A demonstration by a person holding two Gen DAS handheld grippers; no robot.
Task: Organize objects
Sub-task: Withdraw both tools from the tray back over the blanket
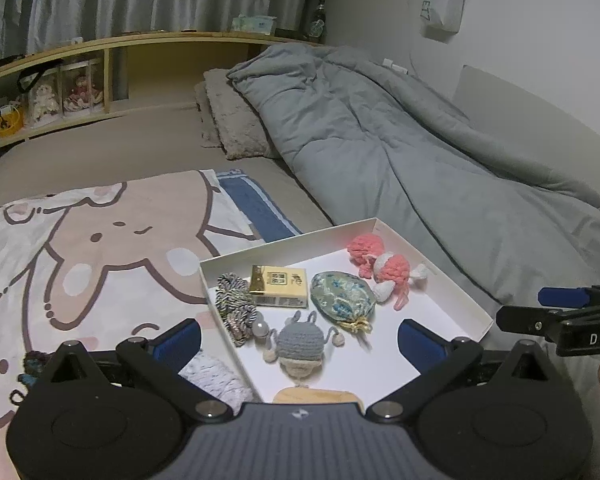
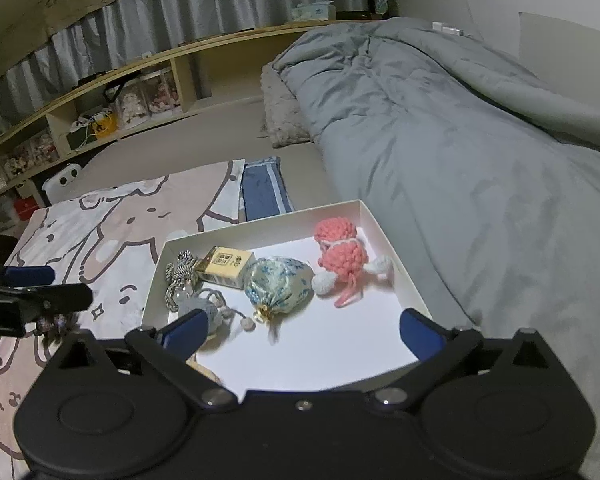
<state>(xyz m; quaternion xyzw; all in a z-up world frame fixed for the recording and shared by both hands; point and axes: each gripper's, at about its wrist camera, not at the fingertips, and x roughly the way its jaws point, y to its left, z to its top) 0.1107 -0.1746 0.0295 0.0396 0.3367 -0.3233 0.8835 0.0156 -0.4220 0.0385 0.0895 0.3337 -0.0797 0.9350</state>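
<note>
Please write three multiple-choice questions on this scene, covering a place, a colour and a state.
1. Where does the small yellow box lie?
A. in the white tray
B. on the grey quilt
C. on the shelf

2. What colour is the yarn doll at the tray's far end?
A. green
B. pink
C. black

3. How does the right gripper stand?
A. shut on the pouch
B. shut, empty
C. open, empty

Answers:
1 A, it sits inside the tray's walls.
2 B, its yarn is pink.
3 C, its fingers stand wide apart with nothing gripped.

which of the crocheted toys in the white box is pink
The pink crocheted toy with white ends, at the white box's far corner; the other crocheted doll is grey.
</note>
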